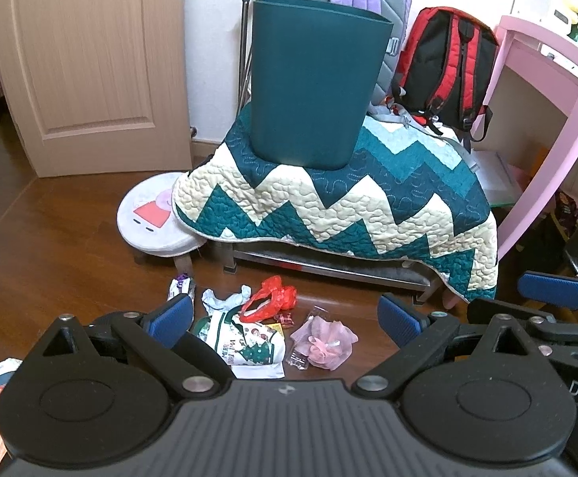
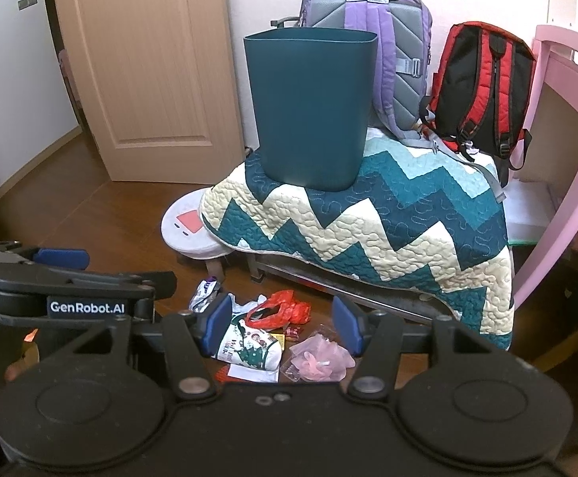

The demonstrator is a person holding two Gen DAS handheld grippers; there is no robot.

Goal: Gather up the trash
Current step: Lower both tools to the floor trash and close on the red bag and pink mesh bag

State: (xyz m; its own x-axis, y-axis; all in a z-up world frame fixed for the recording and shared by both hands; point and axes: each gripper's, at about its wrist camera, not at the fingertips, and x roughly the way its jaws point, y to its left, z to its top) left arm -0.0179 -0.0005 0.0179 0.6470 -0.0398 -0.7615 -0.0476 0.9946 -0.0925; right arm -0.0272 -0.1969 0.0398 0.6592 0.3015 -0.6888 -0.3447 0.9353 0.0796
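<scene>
Two grippers hang over the wood floor, and we see both with jaws spread and nothing between them: the left gripper [image 1: 285,320] and the right gripper [image 2: 285,324]. Between our fingers lies the trash, bunched together on the floor: a red plastic bag [image 1: 269,298] at twelve o'clock of the pile, a green-and-white Christmas wrapper [image 1: 245,344] touching it at six, a pink mesh pouch [image 1: 322,342] just beside at three, and a crumpled white scrap [image 1: 223,300] at ten. A small foil wrapper [image 1: 181,284] sits farther at ten; its print is perhaps purple. At twelve o'clock beyond, the teal bin [image 1: 315,83] stands upright on a zigzag quilt [image 1: 348,206], backpacks behind it.
</scene>
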